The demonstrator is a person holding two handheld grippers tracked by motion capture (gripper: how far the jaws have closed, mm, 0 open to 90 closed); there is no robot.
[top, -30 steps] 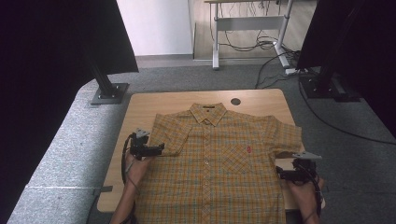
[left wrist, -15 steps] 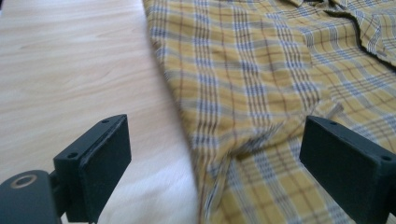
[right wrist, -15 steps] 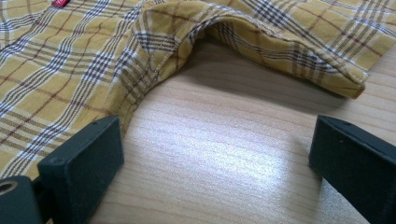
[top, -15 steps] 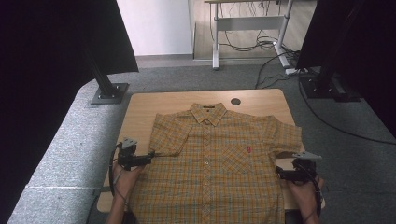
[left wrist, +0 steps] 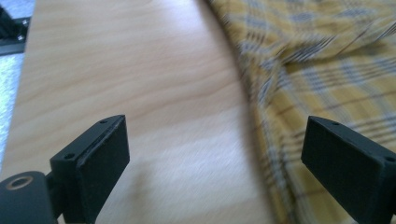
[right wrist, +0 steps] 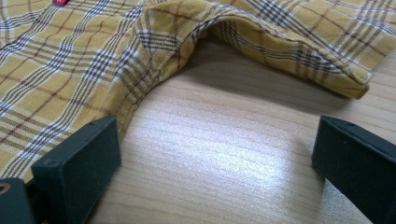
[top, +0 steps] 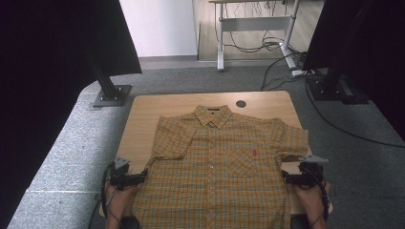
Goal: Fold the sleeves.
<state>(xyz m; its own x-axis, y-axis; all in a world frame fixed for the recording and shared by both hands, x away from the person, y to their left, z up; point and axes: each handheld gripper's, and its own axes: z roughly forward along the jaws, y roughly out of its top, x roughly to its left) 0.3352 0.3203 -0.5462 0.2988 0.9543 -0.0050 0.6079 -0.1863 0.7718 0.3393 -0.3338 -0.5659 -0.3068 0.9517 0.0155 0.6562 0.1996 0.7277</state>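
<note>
A yellow plaid short-sleeved shirt lies flat and front up on the wooden table, collar at the far side. My left gripper rests by the shirt's left side seam below the sleeve, jaws open. In the left gripper view, the left gripper spans bare wood and the shirt's edge. At the shirt's right side, under the right sleeve, sits my right gripper, open. The right gripper view has the right gripper over bare wood, the shirt's side by one jaw and the sleeve hem ahead.
A round cable hole sits in the table's far edge. Grey carpet surrounds the table. Black stand bases stand at far left and far right. A desk frame with cables is behind.
My left gripper has drawn back toward the near left corner, from beside the left sleeve to the shirt's lower side edge. The right gripper has stayed put.
</note>
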